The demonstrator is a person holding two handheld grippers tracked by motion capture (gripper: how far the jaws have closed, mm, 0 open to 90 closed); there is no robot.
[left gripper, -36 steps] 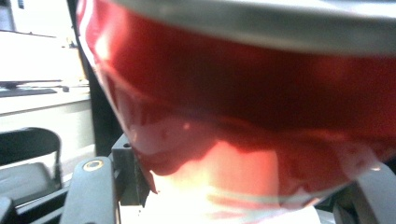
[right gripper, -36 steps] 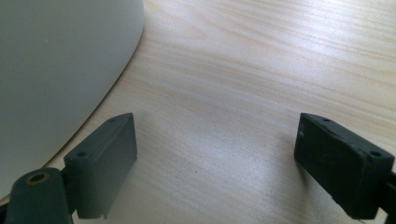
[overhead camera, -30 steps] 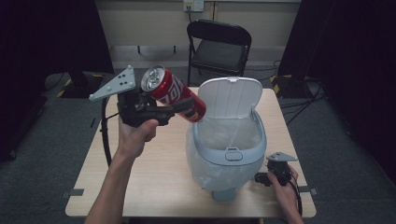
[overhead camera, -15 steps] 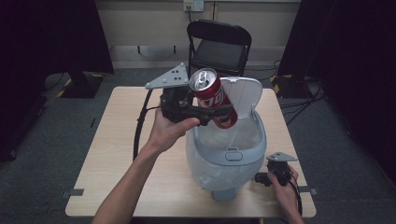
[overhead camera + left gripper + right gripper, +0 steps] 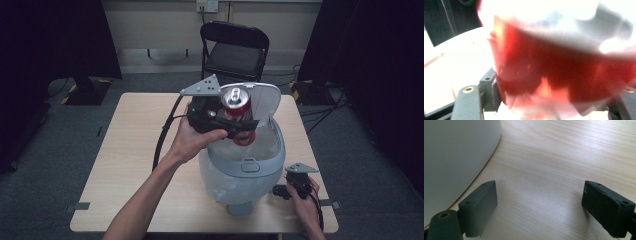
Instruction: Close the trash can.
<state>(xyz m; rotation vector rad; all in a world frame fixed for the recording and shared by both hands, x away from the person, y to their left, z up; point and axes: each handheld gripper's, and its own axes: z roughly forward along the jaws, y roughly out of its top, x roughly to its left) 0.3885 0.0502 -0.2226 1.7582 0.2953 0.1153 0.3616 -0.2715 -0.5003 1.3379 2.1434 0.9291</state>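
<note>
1. I am holding a red can in the left tool, its jaws clamped on the can's sides, over the open mouth of the grey bin near the right edge of the tabletop.
2. The can is standing roughly upright, its silver top tipped a little toward the camera, so its long axis is pointing almost straight down into the bin.
3. The relation that matters, as I judge it: the bin's opening is lying directly beneath the can, with the raised lid just behind it, so letting go here should send it inside.
4. The left hand is the one over the bin; the right tool is resting low near the front right corner of the tabletop, just beside the bin's base.
5. In the right gripper view its jaws are standing wide apart on bare wood with nothing between them, the bin's wall curving close on one side.
6. In the left gripper view the can is blurred and overexposed, so I am unable to read its label or see the bin's depth below it.
7. The bin's bottom is hidden from me.
</note>
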